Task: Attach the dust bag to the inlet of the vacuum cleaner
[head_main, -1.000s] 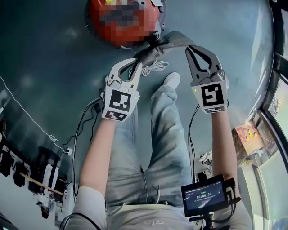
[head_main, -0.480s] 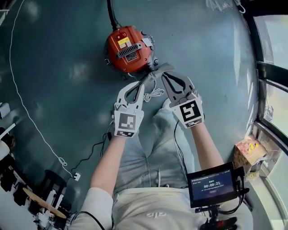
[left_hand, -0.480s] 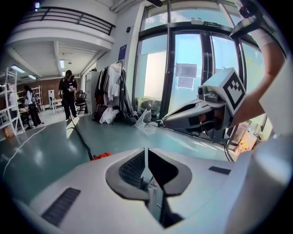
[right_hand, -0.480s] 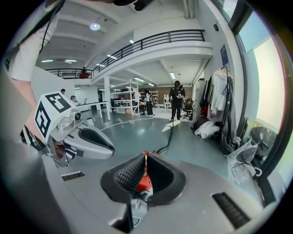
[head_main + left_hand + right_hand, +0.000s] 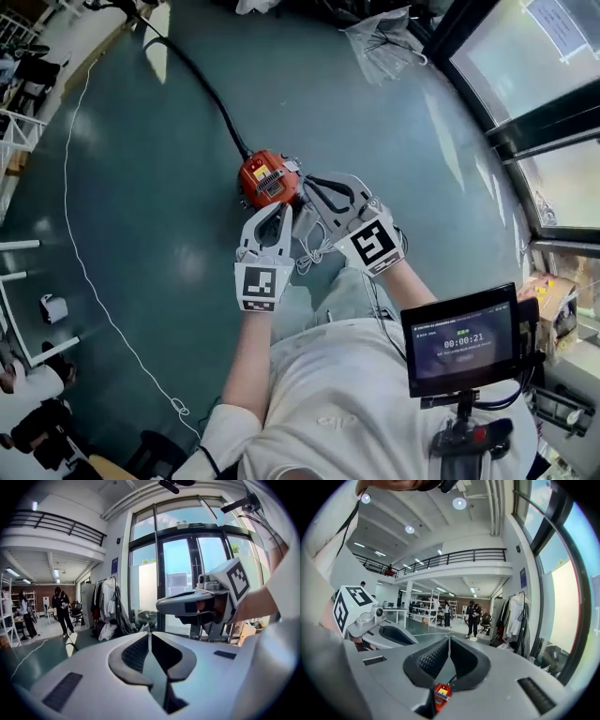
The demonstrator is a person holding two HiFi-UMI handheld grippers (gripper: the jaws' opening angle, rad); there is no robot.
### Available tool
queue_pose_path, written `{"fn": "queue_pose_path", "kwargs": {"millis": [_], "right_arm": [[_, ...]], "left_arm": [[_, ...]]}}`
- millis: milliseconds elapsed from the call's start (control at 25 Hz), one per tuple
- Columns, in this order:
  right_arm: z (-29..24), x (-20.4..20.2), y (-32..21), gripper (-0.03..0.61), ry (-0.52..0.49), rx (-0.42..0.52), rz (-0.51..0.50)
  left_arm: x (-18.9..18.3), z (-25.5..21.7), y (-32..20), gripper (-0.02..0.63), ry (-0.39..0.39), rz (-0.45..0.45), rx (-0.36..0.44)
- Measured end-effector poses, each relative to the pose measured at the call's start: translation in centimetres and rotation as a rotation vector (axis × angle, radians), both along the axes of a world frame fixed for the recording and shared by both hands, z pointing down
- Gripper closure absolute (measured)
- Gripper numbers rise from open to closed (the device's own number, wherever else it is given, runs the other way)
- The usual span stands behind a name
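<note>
Teal floor (image 5: 141, 187) fills my head view, with a thin white cable (image 5: 84, 272) trailing across its left side. A black hose (image 5: 202, 84) runs from the far left down to the vacuum (image 5: 267, 178), which sits red on the floor just beyond both grippers. My left gripper (image 5: 284, 208) points at the vacuum's near side. In its own view the jaws are pressed together at the tips with nothing between them. A white cord (image 5: 311, 253) loops on the floor between the two grippers. I can't pick out the dust bag itself; the right gripper covers that spot. My right gripper (image 5: 307, 183) reaches in from the right, its tips just beside the vacuum. Its jaws are likewise closed on nothing, and the vacuum shows below them in its view. Nearer and further right, the screen (image 5: 464, 342) sits at my waist, and windows (image 5: 562, 141) line the right wall.
</note>
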State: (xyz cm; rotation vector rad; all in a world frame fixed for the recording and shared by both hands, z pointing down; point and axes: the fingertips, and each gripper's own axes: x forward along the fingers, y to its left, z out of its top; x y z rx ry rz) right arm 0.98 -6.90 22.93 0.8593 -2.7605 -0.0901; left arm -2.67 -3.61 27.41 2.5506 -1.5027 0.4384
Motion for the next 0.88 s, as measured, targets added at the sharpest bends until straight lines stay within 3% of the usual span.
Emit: {"fn": "queue_pose_path", "kwargs": {"millis": [120, 240, 360, 640, 880], "right_arm": [[-8.6, 0.9, 0.9, 0.56, -0.078, 0.084, 0.03], [-14.6, 1.9, 2.2, 0.56, -0.171, 0.111, 0.039], [-18.7, 2.8, 3.5, 0.56, -0.178, 0.167, 0.059], [-22.4, 3.0, 4.5, 0.56, -0.265, 0.212, 0.09], [-22.7, 2.9, 4.6, 0.561, -0.288, 0.188, 0.104]], "left_arm": [[0.3, -8.5, -0.1, 0.586, 0.016, 0.001, 0.1], [0.4, -15.1, 0.4, 0.586, 0.019, 0.023, 0.188], [0.1, -19.7, 1.2, 0.586, 0.038, 0.033, 0.256], [-0.6, -21.9, 1.2, 0.586, 0.186, 0.047, 0.279], [-1.0, -22.8, 1.1, 0.586, 0.207, 0.032, 0.276]]}}
